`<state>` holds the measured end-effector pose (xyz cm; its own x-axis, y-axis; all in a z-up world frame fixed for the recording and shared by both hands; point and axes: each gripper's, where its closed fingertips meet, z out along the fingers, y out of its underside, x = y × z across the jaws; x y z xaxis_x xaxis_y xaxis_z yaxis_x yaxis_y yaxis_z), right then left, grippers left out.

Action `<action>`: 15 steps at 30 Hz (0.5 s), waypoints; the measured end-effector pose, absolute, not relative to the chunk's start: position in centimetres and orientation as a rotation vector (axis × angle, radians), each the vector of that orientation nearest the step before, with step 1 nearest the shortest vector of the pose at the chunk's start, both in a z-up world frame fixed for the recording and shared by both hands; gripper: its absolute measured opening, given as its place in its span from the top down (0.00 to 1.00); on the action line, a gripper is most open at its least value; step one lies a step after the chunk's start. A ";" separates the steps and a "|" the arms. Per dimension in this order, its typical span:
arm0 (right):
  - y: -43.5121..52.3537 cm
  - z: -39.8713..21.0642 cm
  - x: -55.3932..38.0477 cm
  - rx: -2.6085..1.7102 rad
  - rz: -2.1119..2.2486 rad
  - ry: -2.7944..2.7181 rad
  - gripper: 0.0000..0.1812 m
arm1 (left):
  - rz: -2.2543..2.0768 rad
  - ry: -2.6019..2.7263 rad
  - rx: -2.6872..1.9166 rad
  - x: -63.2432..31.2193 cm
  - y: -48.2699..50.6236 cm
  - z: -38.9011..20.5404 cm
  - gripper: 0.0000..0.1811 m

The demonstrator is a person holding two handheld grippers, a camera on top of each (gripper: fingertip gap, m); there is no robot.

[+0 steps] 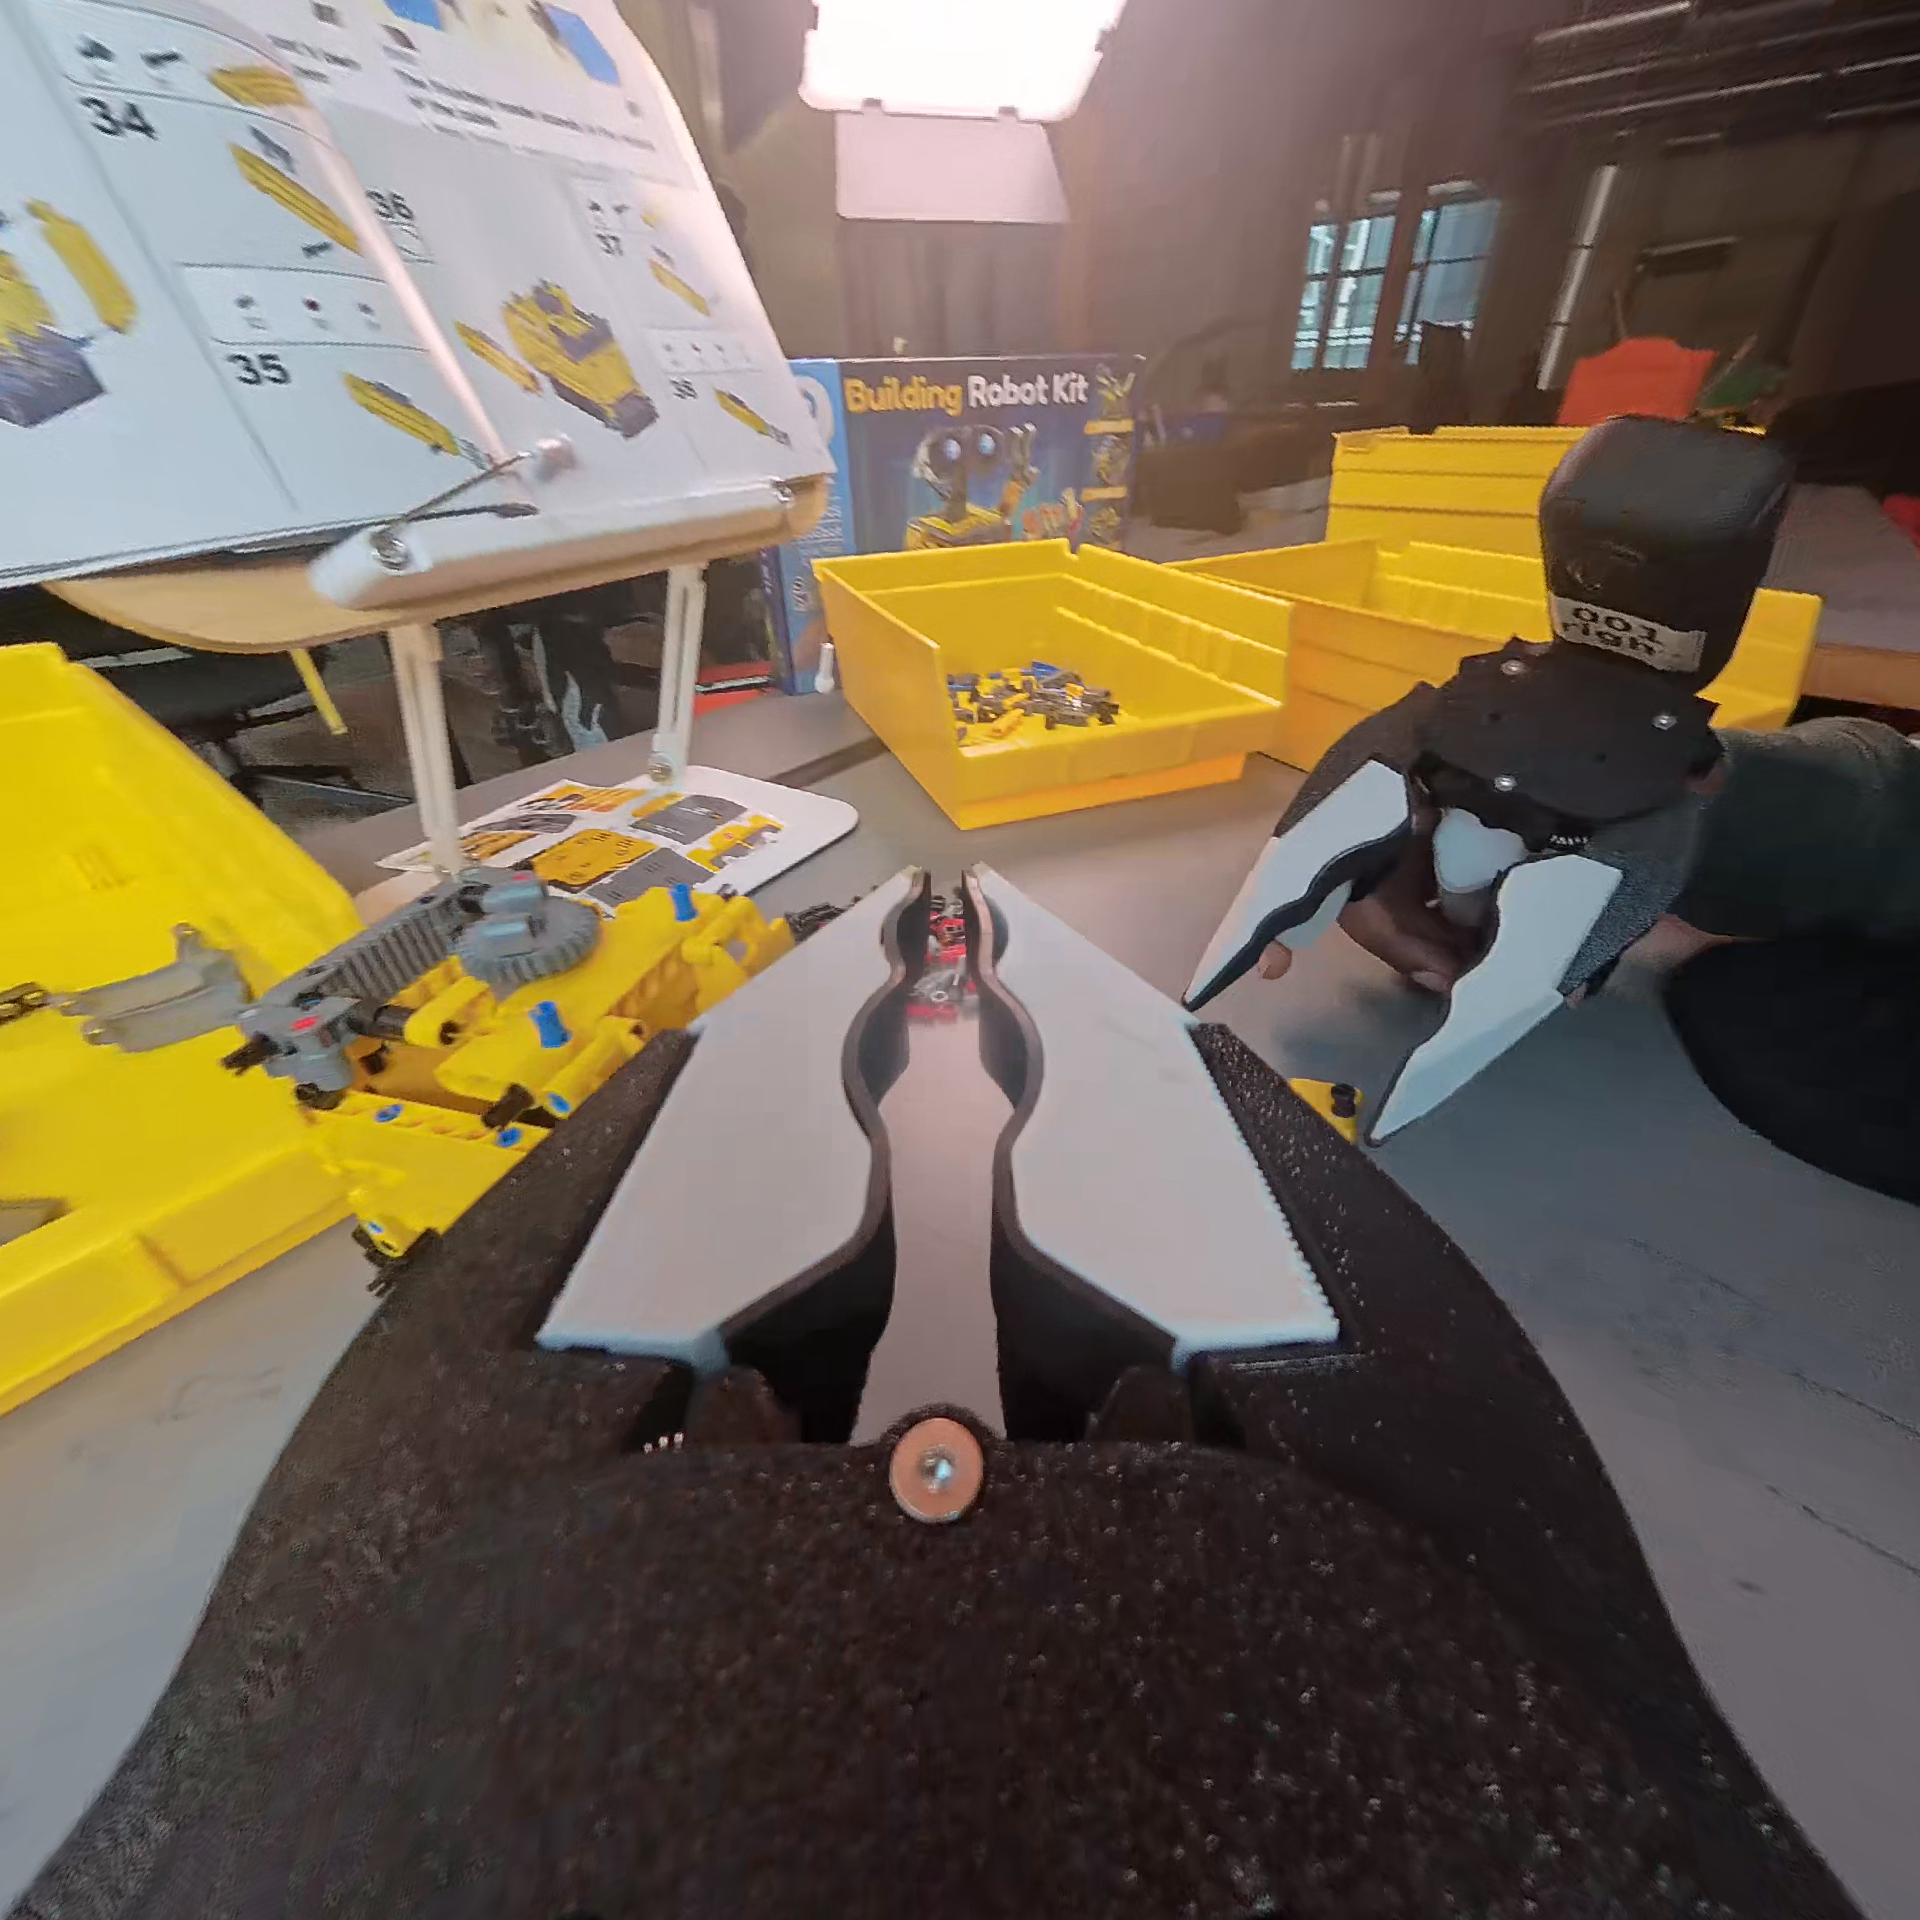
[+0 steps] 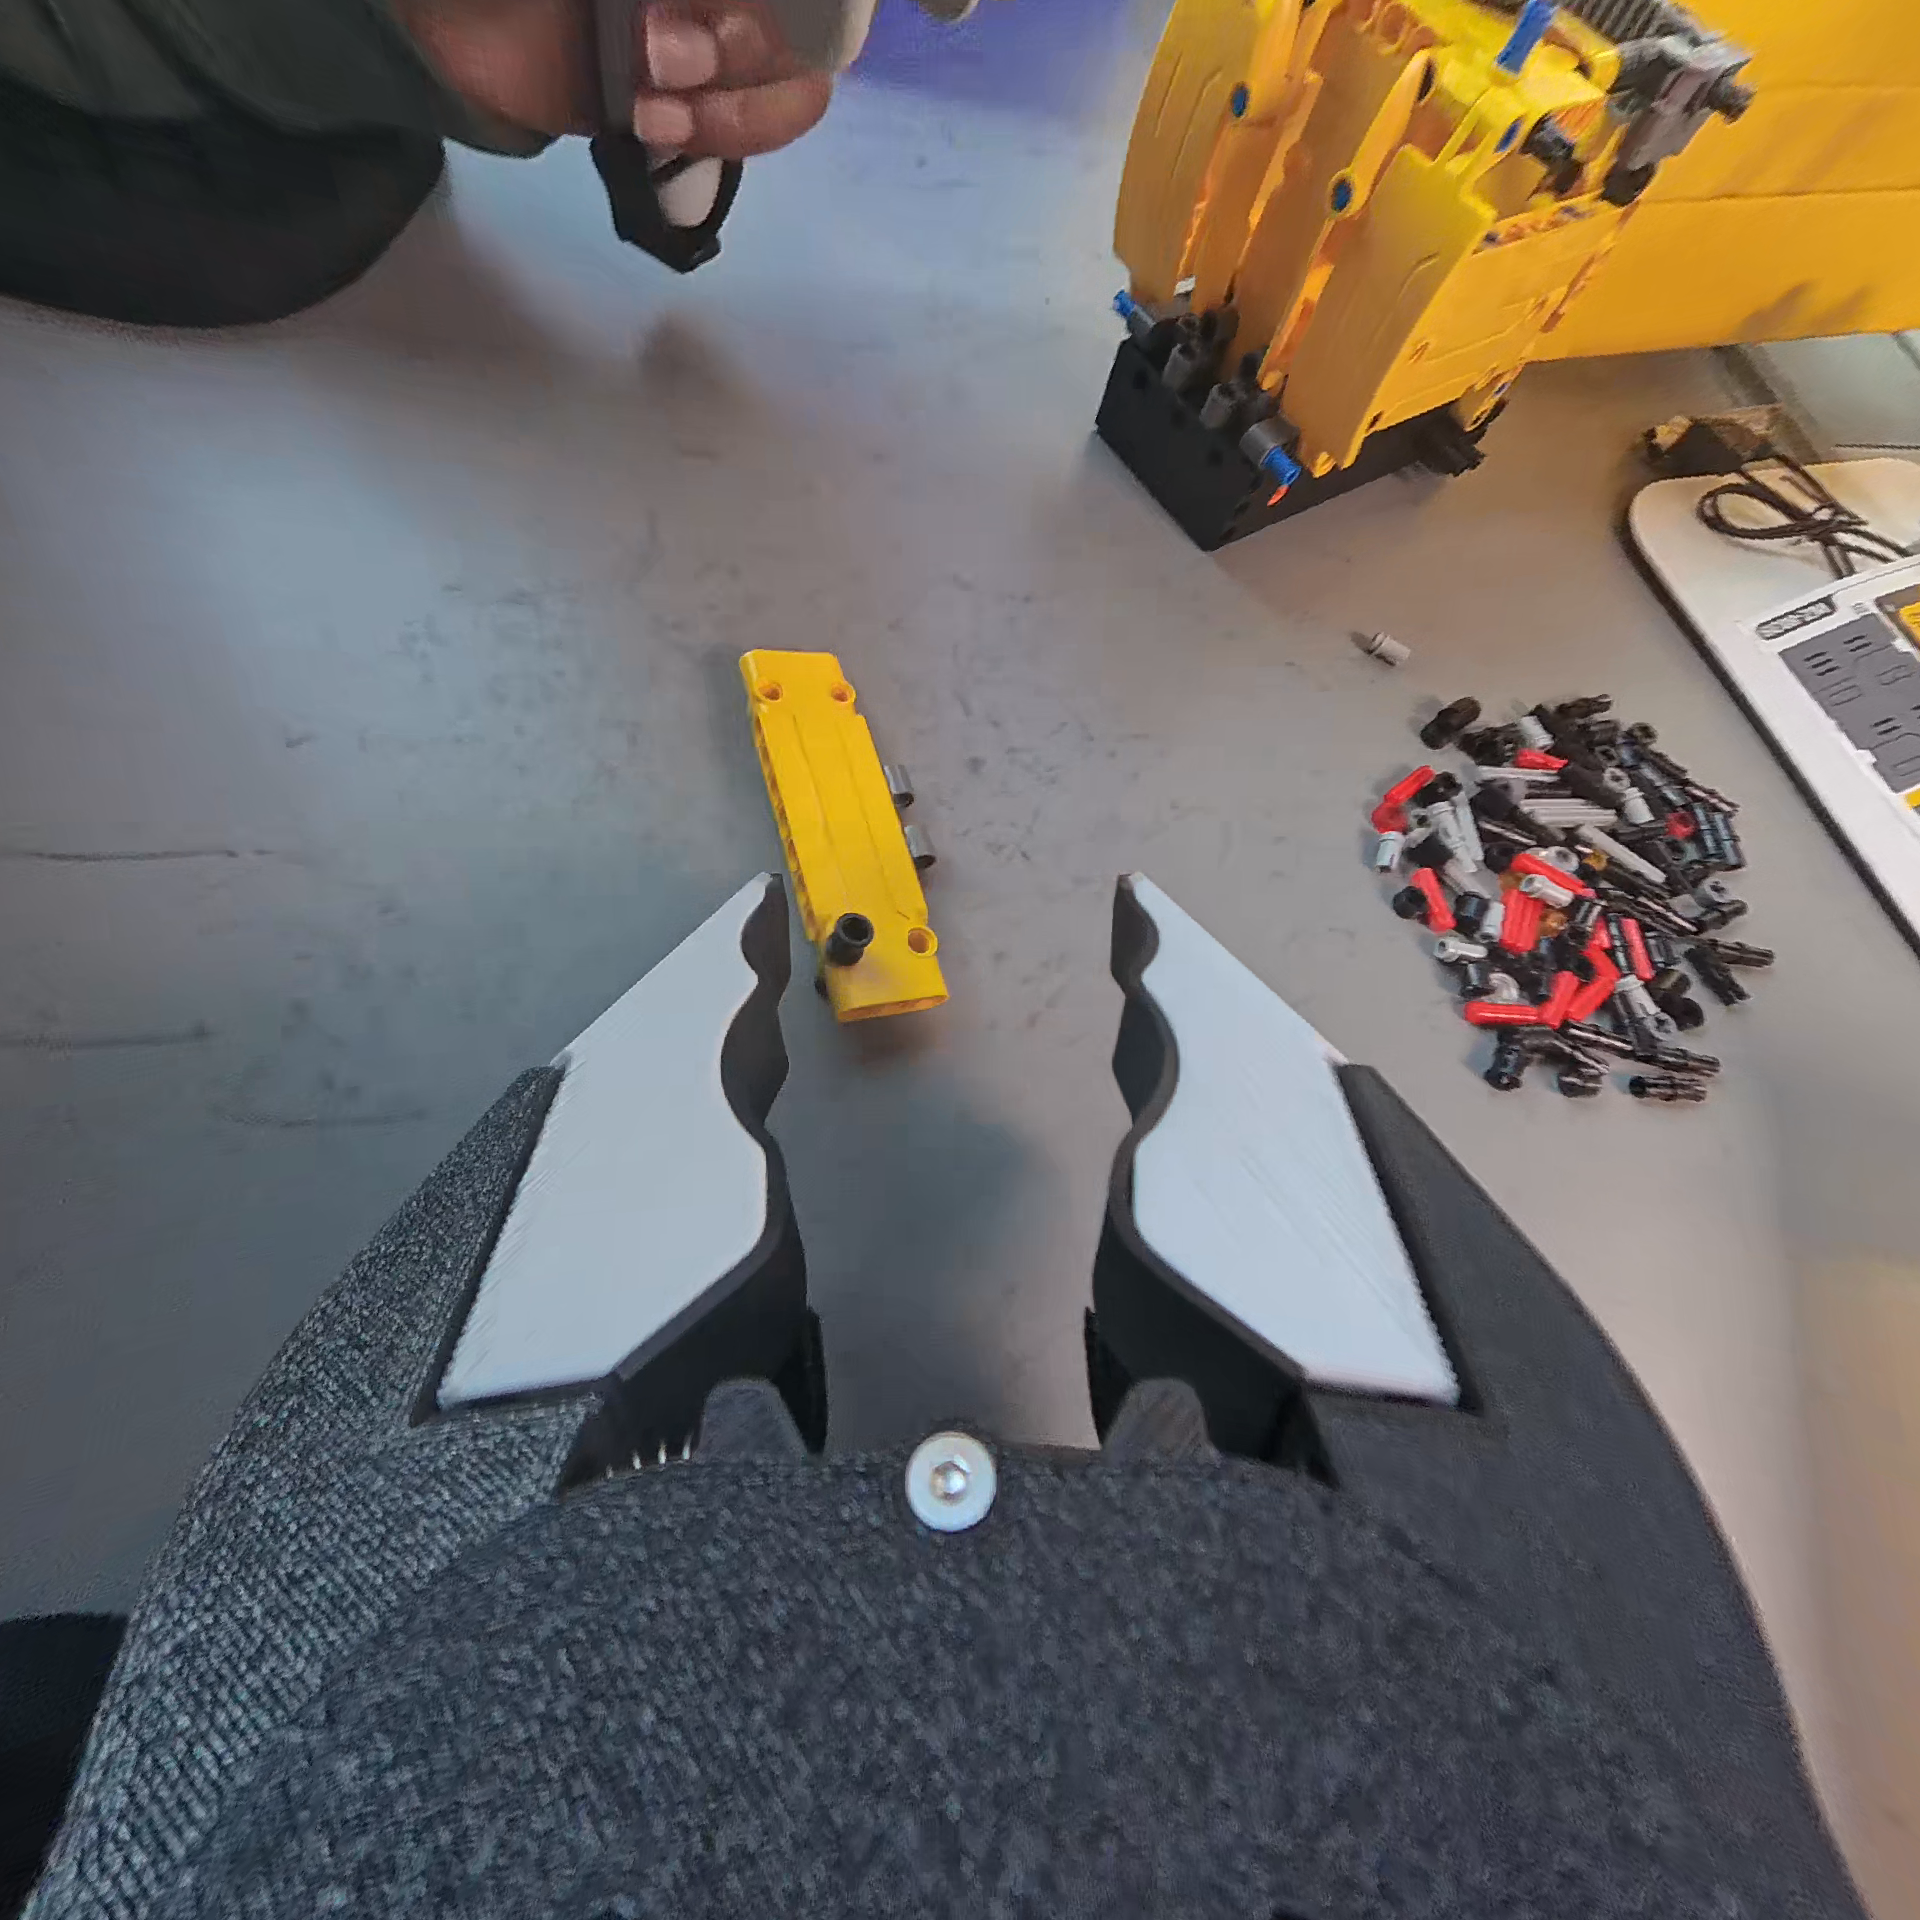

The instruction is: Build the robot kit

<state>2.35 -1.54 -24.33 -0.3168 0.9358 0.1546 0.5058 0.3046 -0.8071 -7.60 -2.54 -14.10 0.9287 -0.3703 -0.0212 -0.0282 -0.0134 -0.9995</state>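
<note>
Grey table (image 2: 436, 665) carries everything. Biggest item: half-built yellow brick model (image 2: 1351, 229) on a black base, far right in the right wrist view, leaning on a yellow bin (image 1: 94, 1039). Instruction booklet on a stand (image 1: 343, 291) sits behind it.

Right gripper (image 2: 945, 914): fingers wide apart, empty, tips hovering just short of a yellow panel piece (image 2: 842, 831). The panel lies flat on the table, long axis running away from the fingers, its near end between the tips and closer to the left one.

Left gripper (image 1: 943, 883): fingers nearly closed, nothing visibly gripped, pointing at the pile of small pins (image 2: 1569, 914).

Panel: flat elongated yellow plastic, corner holes, one black pin (image 2: 852, 930) in the near end, grey connectors on the right edge. Likely light, rigid, slick. Best grip looks like across the long edges at mid-length, clear of the connectors.
</note>
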 end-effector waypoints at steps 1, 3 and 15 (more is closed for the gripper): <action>-1.1 -23.9 2.0 -1.273 0.874 -1.898 0.65 | -0.260 0.291 -1.562 -8.2 -2.5 -13.9 0.98; -0.3 -22.6 1.5 -1.269 0.893 -1.789 0.65 | -0.236 0.247 -1.559 -9.2 -2.3 -13.9 0.99; 6.0 -16.6 1.8 -1.273 0.912 -1.211 0.69 | -0.069 0.142 -1.520 -13.0 0.0 -11.7 0.92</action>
